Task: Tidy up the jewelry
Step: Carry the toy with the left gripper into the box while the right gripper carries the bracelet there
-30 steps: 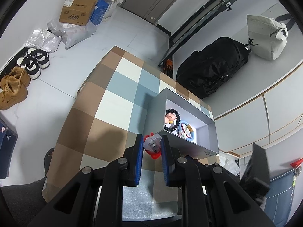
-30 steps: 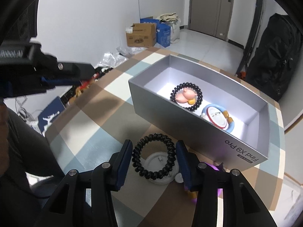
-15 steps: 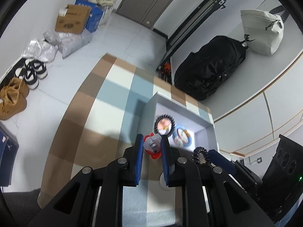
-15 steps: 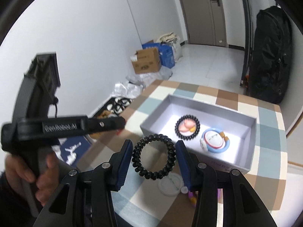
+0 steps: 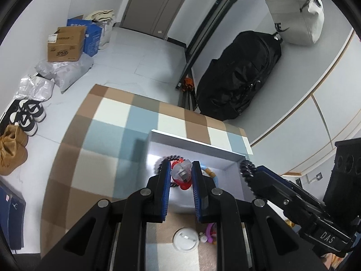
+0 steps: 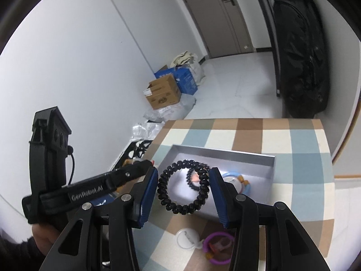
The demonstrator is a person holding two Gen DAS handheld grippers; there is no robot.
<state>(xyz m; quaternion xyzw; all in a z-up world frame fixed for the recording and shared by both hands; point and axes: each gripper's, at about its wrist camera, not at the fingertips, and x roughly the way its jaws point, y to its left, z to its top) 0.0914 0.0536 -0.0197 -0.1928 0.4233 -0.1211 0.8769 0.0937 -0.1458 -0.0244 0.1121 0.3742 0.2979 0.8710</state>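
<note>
The black coil bracelet point(image 6: 183, 187) hangs pinched between the right gripper's point(image 6: 183, 188) blue fingers point(image 6: 147, 194), held above the near edge of the grey box point(image 6: 259, 158) on the checked table point(image 6: 304, 149). The left gripper point(image 5: 180, 176), angled down over the box, has its fingers closed on a small red and clear trinket point(image 5: 181, 174). A white disc point(image 6: 187, 238) and a purple ring point(image 6: 217, 250) lie on the table near the box.
</note>
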